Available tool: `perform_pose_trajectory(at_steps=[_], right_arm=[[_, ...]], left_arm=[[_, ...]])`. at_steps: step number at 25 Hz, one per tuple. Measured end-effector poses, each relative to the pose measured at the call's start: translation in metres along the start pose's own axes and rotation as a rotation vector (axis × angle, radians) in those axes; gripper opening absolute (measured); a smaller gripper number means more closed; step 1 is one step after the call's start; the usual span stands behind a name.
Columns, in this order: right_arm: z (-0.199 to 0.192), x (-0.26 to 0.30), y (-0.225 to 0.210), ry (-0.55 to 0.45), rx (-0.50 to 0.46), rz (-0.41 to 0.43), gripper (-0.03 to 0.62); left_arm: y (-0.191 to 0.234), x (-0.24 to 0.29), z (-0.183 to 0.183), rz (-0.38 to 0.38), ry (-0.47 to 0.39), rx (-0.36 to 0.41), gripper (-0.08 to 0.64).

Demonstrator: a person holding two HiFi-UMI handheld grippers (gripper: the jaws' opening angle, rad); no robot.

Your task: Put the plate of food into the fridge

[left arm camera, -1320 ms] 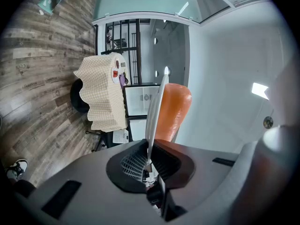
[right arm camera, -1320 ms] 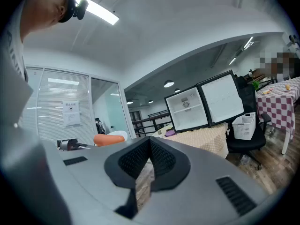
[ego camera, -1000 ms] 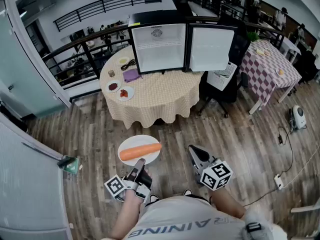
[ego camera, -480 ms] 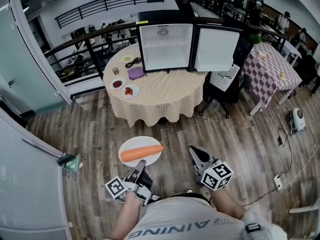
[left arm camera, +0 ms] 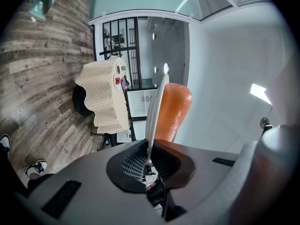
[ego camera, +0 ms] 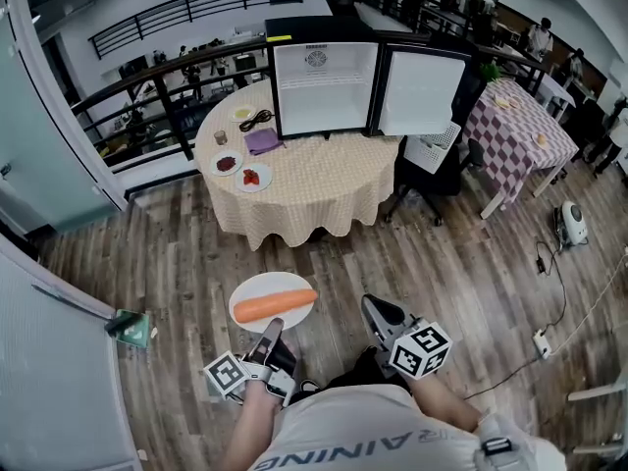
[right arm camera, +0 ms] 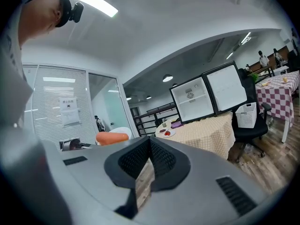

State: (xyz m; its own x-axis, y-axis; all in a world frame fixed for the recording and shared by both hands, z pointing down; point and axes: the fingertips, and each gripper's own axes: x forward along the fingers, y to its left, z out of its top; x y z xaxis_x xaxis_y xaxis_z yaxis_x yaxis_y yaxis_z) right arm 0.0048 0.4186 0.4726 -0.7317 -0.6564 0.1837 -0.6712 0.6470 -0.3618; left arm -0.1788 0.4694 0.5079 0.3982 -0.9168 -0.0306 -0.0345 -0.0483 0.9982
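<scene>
Left gripper [ego camera: 272,326] pinches near rim of plate [ego camera: 270,283], likely stiff and breakable; loose carrot [ego camera: 275,306] may roll if tipped; right gripper [ego camera: 376,309] closed, empty.

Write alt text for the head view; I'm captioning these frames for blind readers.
Seen from above, the left gripper holds a white plate by its rim, a carrot lying on it; the right gripper is empty beside it. Ahead, an open fridge stands on a round, cloth-covered table.
</scene>
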Motion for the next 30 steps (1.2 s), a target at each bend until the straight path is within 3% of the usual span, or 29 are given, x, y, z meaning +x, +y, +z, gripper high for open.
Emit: perform_pose_trajectory(at_steps=[12,20,30], right_arm=[[0.024,0.064,-0.049,-0.008,0.015,0.021,0.020],[0.068,0.101,-0.128,-0.032,0.035,0.029,0.020],[0.109,0.121,-0.234,-0.028,0.043,0.050,0.020]], left_arm=[[0.012,0.062,0.031,0.013,0.006,0.005,0.026],[0.007,0.153,0.048,0.014,-0.021,0.001,0.026],[0.007,0.265,0.038,0.033,-0.049,0.021,0.026]])
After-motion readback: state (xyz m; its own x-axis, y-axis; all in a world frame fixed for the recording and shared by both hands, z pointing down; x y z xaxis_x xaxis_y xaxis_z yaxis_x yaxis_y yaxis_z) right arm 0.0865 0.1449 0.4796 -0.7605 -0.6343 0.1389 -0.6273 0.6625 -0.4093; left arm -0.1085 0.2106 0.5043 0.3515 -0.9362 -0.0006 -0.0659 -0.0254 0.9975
